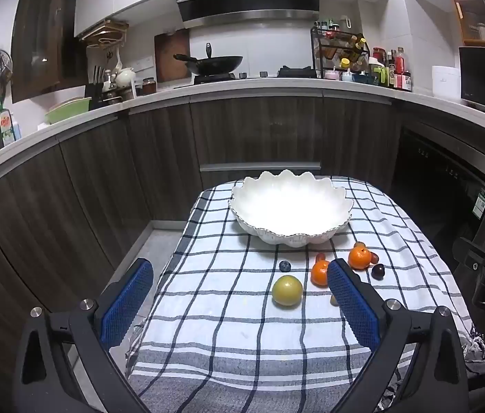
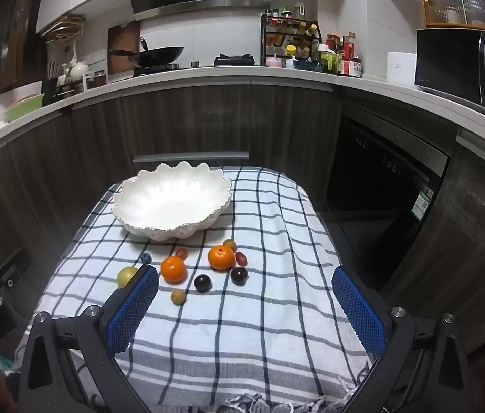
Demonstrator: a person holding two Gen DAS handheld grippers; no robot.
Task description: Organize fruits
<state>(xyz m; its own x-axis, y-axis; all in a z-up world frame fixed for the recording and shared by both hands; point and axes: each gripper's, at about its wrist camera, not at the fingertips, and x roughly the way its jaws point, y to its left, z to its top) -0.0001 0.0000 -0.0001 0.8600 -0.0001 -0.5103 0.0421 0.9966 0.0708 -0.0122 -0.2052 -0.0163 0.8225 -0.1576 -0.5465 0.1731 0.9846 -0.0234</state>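
Observation:
A white scalloped bowl [image 1: 290, 206] [image 2: 171, 199] stands empty at the far end of a checked cloth [image 1: 235, 327] [image 2: 259, 327]. In front of it lie two oranges [image 2: 173, 269] [image 2: 221, 258], a yellow-green fruit [image 1: 287, 290] [image 2: 126, 276], a blueberry [image 1: 285, 266] [image 2: 145, 258], two dark plums [image 2: 202, 282] [image 2: 239, 275] and several small fruits. My left gripper [image 1: 239, 275] is open and empty, above the cloth short of the fruit. My right gripper [image 2: 245, 277] is open and empty, also short of the fruit.
The small table stands in a kitchen, with dark cabinets and a white counter [image 1: 259, 86] behind and around it. A wok [image 1: 214, 63] sits on the stove. A dishwasher [image 2: 380, 179] is at the right. The floor drops off at the table's left.

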